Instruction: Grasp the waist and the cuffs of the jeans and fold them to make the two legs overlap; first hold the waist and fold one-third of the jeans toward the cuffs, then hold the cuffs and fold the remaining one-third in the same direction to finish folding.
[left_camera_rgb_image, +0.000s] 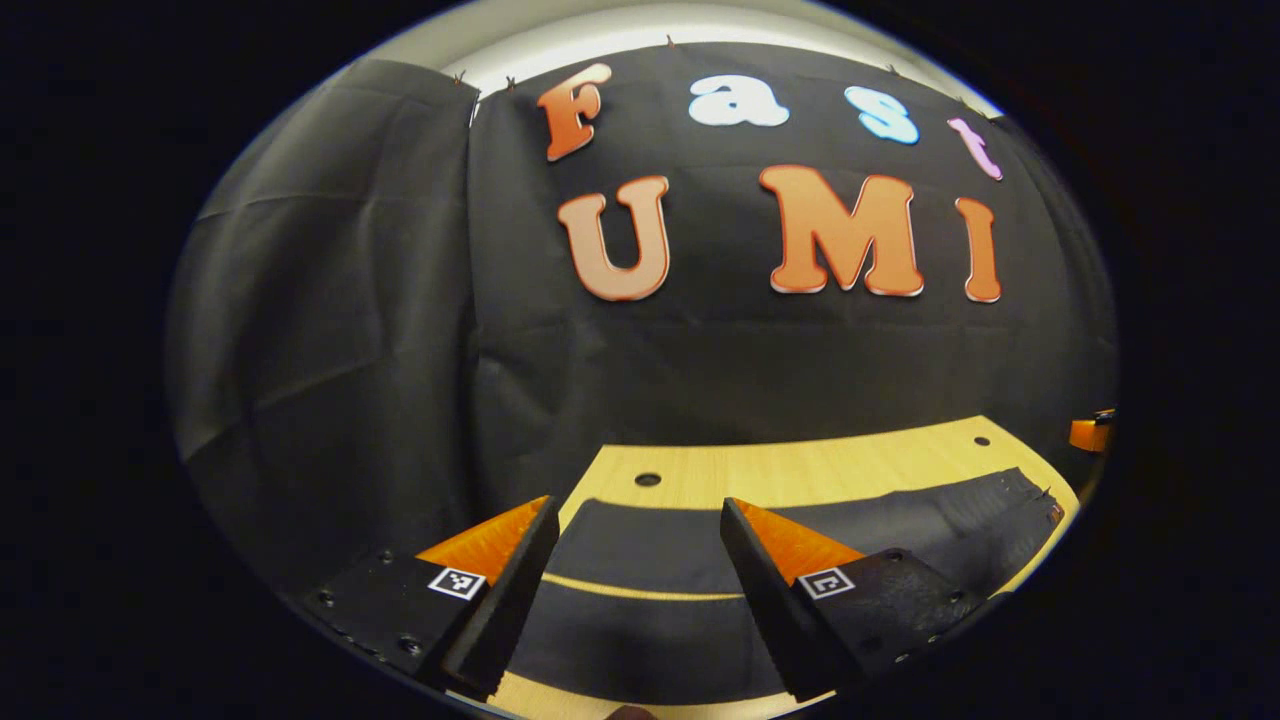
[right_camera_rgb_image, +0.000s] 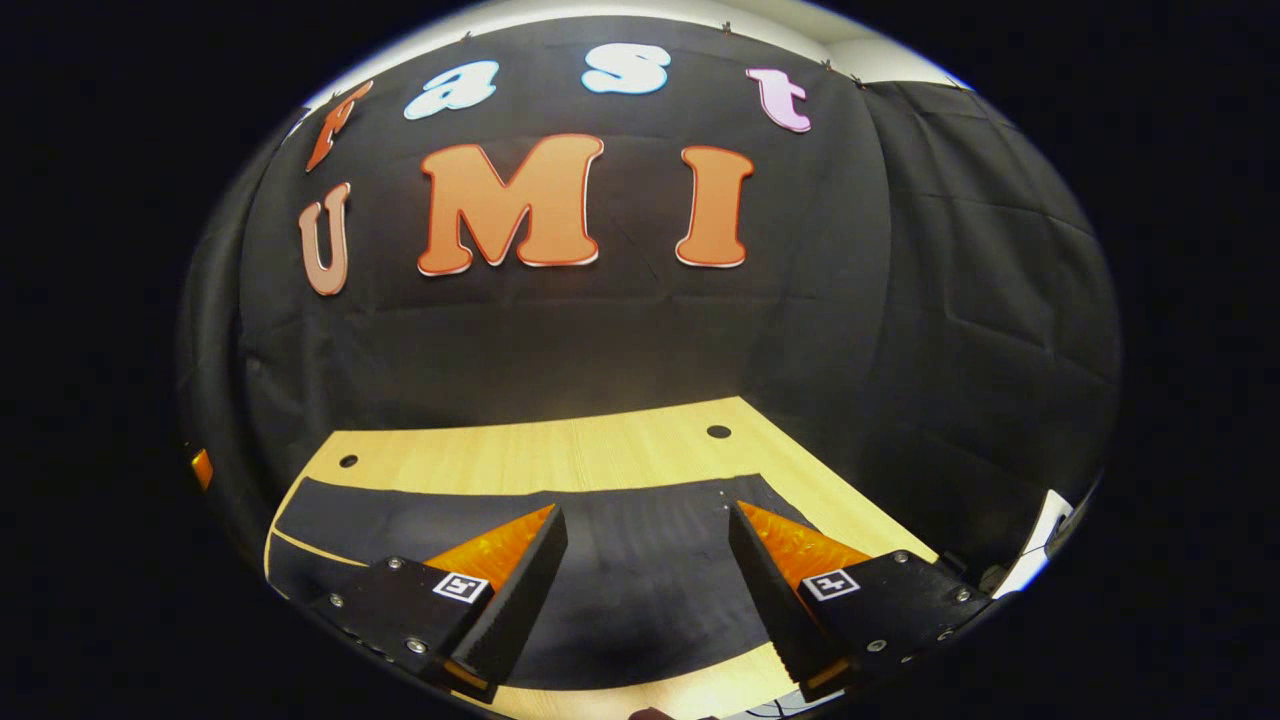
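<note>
Here your left gripper (left_camera_rgb_image: 640, 520) hangs above the near part of the table (left_camera_rgb_image: 800, 465) with its fingers spread wide and nothing between them; the jeans (left_camera_rgb_image: 650, 545) lie flat on the wood straight ahead at twelve o'clock of the tips. In the left gripper view the dark cloth runs from between the fingers out toward two o'clock, where a rough edge (left_camera_rgb_image: 1035, 490) ends near the table's rim, but whether that end is waist or cuffs you cannot tell. A thin pale line of wood shows between two dark bands at six o'clock, so the two legs seem to lie side by side with a slit between them, though the near parts are cut off by the fingers. At three o'clock a small orange piece (left_camera_rgb_image: 1088, 434) sits at the very edge of the view, too clipped to identify. Your right gripper (right_camera_rgb_image: 648, 520) is likewise wide apart and empty, poised over the jeans (right_camera_rgb_image: 640, 570), which spread from nine o'clock to the right finger. There the cloth's far edge lies along bare table (right_camera_rgb_image: 560, 455), and its near edge is partly hidden under the fingers. At nine o'clock another orange scrap (right_camera_rgb_image: 201, 468) is too small to make out.
</note>
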